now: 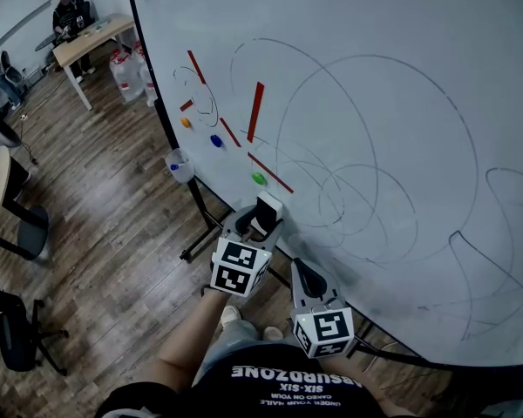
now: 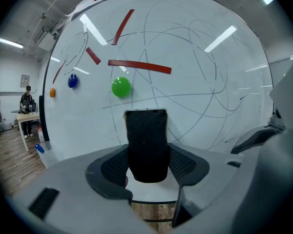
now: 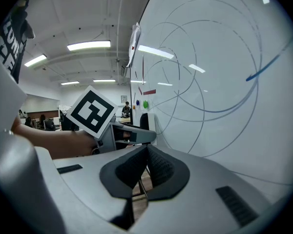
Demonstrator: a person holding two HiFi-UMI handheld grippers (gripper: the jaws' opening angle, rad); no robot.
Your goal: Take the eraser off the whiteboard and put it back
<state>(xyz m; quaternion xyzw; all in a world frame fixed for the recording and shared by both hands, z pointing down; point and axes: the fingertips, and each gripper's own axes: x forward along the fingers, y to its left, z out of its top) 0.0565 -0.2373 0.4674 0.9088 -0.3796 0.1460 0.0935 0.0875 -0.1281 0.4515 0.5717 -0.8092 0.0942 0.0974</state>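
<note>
In the head view, the eraser (image 1: 268, 207) is seen clamped in the left gripper (image 1: 261, 223). It is low on the whiteboard (image 1: 401, 77), near the bottom edge and toward the left side, just under the green magnet (image 1: 258, 178). Its long axis is aimed up and away from the jaws, with the far end at the board's surface. Whether contact is made cannot be told from here. The right gripper (image 1: 301, 273) is held lower, closer to the person's body and apart from the eraser.

In the left gripper view, the jaws are shown closed on the eraser (image 2: 146, 138). It is set lengthwise between the pads, with its dark felt side turned toward the camera. The whiteboard (image 2: 200, 48) fills the view straight ahead, and the green magnet (image 2: 121, 87) is placed just above and left of the eraser's far end. The board is thus met end-on — a short push along the eraser's own length is judged to be what the return calls for.

In the right gripper view, the jaws of the right gripper (image 3: 145, 152) are seen pressed together with nothing between them. The whiteboard (image 3: 224, 82) runs along the right of the view, and the marker cube (image 3: 90, 112) of the left gripper is seen ahead at left. The left gripper is the nearer one — the put-back is judged to fall to it alone.
</note>
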